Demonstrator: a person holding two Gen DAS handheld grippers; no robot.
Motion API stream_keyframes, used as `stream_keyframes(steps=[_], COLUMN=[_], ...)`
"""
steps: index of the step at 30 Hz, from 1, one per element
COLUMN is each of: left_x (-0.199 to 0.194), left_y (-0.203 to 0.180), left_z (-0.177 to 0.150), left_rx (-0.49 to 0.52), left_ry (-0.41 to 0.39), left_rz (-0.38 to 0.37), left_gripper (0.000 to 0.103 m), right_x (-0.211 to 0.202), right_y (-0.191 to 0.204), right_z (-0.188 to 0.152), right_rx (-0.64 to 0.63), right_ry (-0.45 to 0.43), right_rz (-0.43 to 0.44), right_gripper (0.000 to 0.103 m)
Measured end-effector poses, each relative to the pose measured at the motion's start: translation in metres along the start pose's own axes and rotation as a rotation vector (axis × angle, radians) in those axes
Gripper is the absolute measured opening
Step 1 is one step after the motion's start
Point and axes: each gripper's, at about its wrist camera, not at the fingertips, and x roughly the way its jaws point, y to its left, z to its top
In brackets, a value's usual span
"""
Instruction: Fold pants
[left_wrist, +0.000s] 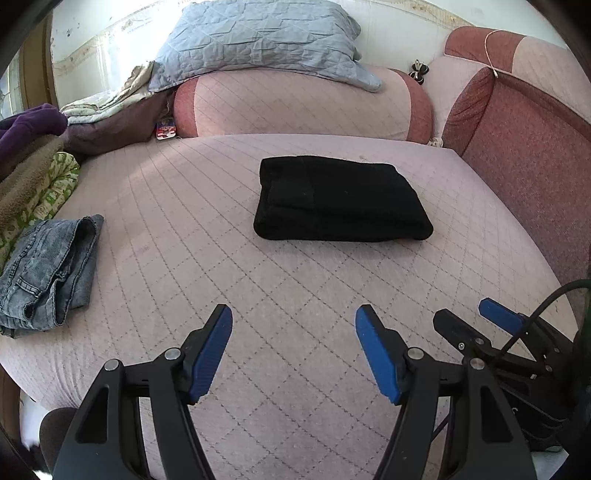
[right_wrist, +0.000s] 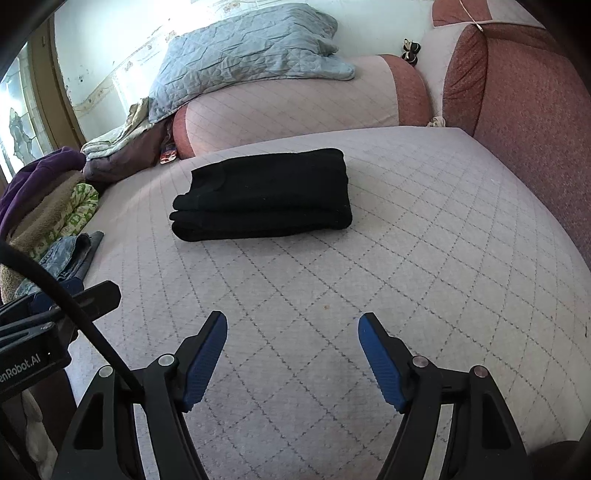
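One pair of black pants (left_wrist: 341, 199) lies folded into a thick, neat bundle on the pink quilted seat (left_wrist: 229, 266) of a sofa. It sits near the middle of the seat, a bit toward the back, and nothing is touching it.

The left gripper (left_wrist: 293, 317) hangs above the front part of the seat, well apart from the black pants. Its two blue pads (left_wrist: 208, 354) are spread wide, and there is nothing between them. The right gripper (right_wrist: 291, 321) hangs just beside it, also above the front of the seat. Its two blue fingers (right_wrist: 205, 362) are spread wide too, and it holds nothing. In the left wrist view, part of the right gripper shows at the right edge, with a black cable (left_wrist: 535, 314) curving over it.

One pair of blue jeans (left_wrist: 51, 273) lies folded at the left edge of the seat, well apart from the black pants. Behind the jeans is a pile of soft things: a purple cloth (left_wrist: 29, 125) on top, a brown fuzzy blanket (left_wrist: 26, 173) under it, and a green and white cloth (left_wrist: 55, 184) beside that.

One big pink and red cushion (left_wrist: 303, 105) stands along the back of the seat. One light blue quilted pillow (left_wrist: 258, 40) rests on top of it. On the right is the red arm of the sofa (left_wrist: 524, 155).
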Motion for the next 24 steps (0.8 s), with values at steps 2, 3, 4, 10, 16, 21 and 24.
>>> stream_keyframes(steps=[2,3,4,10,16,21,24], left_x=[0.002,0.003,0.004,0.009,0.013,0.017,0.02], left_y=[-0.002,-0.002,-0.003,-0.003,-0.002,-0.001,-0.001], left_z=[-0.001,-0.001,-0.002,-0.004,-0.004,-0.004,-0.004], left_rx=[0.003,0.002,0.002,-0.004,-0.007,-0.008,-0.011], left_ry=[0.005,0.008,0.013,0.03,0.036,0.045,0.053], left_rz=[-0.005,-0.008,-0.012,-0.024,-0.029,-0.033,-0.036], left_gripper=[0.069,0.069,0.069,0.069,0.069,0.069,0.069], right_x=[0.001,0.002,0.002,0.003,0.004,0.007,0.009], right_y=[-0.001,-0.001,-0.001,-0.001,-0.001,-0.002,-0.002], right_z=[0.0,0.0,0.0,-0.001,-0.001,-0.003,-0.004], right_rx=[0.003,0.004,0.005,0.005,0.004,0.002,0.001], right_ry=[0.002,0.003,0.004,0.005,0.005,0.011,0.016], right_rz=[-0.002,-0.002,-0.003,-0.008,-0.008,-0.01,-0.01], right_gripper=[0.079,0.079,0.079,0.08,0.08,0.081,0.081])
